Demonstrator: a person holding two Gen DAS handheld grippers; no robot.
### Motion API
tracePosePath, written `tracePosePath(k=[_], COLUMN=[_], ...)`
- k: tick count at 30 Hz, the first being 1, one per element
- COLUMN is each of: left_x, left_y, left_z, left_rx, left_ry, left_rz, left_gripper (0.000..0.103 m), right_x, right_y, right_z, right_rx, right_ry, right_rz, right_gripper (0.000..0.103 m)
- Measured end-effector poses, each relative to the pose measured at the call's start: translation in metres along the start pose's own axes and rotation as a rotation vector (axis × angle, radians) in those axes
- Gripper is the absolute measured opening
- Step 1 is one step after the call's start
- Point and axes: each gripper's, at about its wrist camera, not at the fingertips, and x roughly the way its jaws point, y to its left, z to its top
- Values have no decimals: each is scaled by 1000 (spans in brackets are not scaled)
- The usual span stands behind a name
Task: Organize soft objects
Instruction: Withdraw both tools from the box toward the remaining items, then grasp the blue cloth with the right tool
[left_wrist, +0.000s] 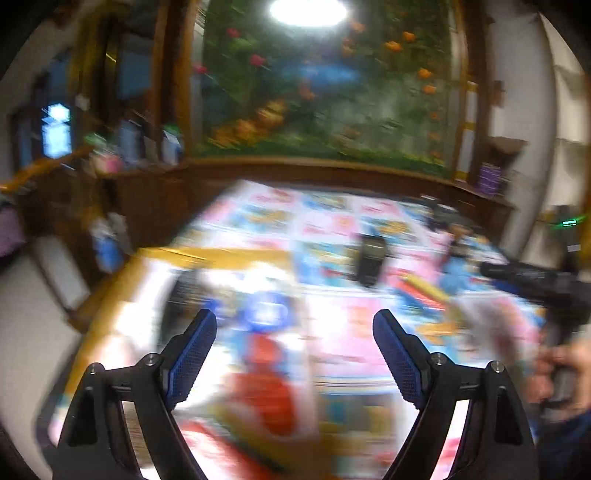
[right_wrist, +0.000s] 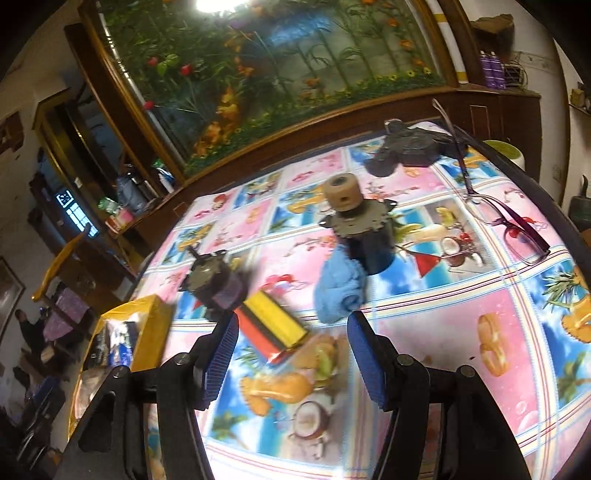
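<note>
In the right wrist view a crumpled blue cloth (right_wrist: 338, 290) lies on the patterned tablecloth (right_wrist: 443, 325), just beyond my open, empty right gripper (right_wrist: 290, 328). A yellow, black and red sponge block (right_wrist: 271, 326) lies between the fingers' tips, slightly left. A yellow box (right_wrist: 147, 328) with items inside stands at the left. The left wrist view is heavily blurred: my left gripper (left_wrist: 294, 325) is open and empty above the box's yellow rim (left_wrist: 207, 254) and its blurred red and blue contents (left_wrist: 266, 369). The right gripper (left_wrist: 532, 280) shows at its right edge.
Two dark motor-like parts (right_wrist: 364, 230) (right_wrist: 216, 282) stand on the table, the taller one touching the blue cloth. Glasses (right_wrist: 509, 225) lie at the right, a dark object (right_wrist: 402, 149) at the back. A wooden cabinet with a garden picture (right_wrist: 277, 74) is behind the table.
</note>
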Motion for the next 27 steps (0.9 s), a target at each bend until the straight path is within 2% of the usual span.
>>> tracePosePath(k=[2,4,9,12,15,17,24,26,27], left_x=[19,38,97,117,119,116,114,113,113], left_y=[-19,-38,-84,-97,-97,-88,-69,-68,-69], left_z=[6,9,1,-10,-18,-16,-12,-12,-12], left_rx=[-12,-21,-52,-55,-12,-33,-86,-83,-78], left_ry=[88,136,203,191,172,132,117,115,118], left_rz=[-98,-161,-146,-119,-58,-12,16,13,13], left_gripper=[86,86,86,86,86,86,86,86,86], right_x=[3,10,30,33,35,41,70,76,79], right_y=[-9,-14,-29,-37,-37,-33,-23,-23,-22], right_z=[3,5,8,8,9,11,22,21,20], right_rx=[4,11,69,95,100,88,58,46,35], right_ry=[6,18,68,75,74,77,100,117,127], right_rz=[-21,-39,-38,-40,-35,-40,-105,-111,-120], right_gripper=[65,65,65,65,65,65,65,58,45])
